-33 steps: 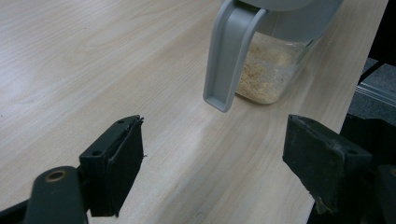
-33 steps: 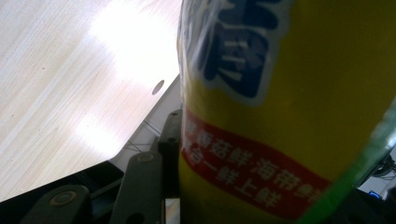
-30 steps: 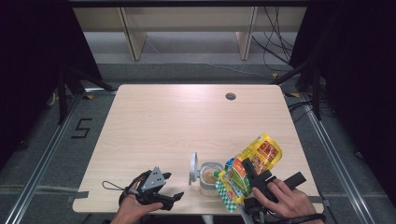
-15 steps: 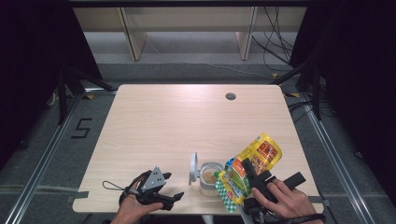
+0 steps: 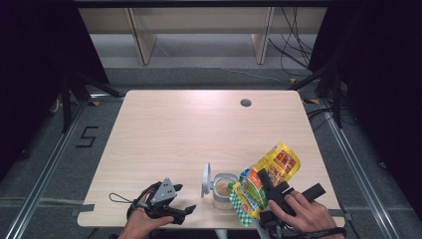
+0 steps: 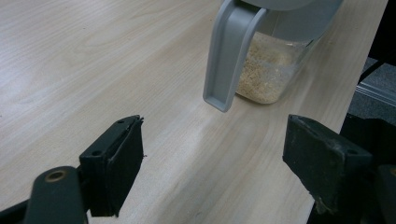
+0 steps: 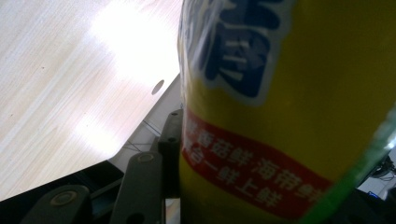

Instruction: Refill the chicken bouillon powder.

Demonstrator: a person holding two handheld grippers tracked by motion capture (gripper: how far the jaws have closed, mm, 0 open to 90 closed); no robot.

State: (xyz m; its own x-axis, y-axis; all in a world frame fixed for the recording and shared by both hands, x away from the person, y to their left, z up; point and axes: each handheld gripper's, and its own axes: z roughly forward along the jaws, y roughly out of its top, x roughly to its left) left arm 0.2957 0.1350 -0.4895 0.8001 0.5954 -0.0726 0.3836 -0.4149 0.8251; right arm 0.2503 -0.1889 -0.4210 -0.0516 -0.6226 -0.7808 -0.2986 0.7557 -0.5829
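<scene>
A clear plastic container (image 5: 223, 190) holding pale grains stands near the table's front edge, its grey lid (image 5: 206, 179) flipped up on the left side. In the left gripper view the container (image 6: 271, 70) and its hanging lid flap (image 6: 229, 51) lie just beyond my left gripper (image 6: 215, 158), which is open and holds nothing. From above, that left gripper (image 5: 175, 209) rests on the table to the left of the container. My right gripper (image 5: 266, 187) is shut on a yellow and green snack bag (image 5: 266, 174), tilted against the container's right side. Up close, the bag (image 7: 280, 116) hides most of that gripper.
The wooden table (image 5: 199, 134) has a small round cable hole (image 5: 245, 103) at the far right. The container and both hands sit close to the front edge (image 5: 209, 225). Shelving and cables lie on the floor beyond the table.
</scene>
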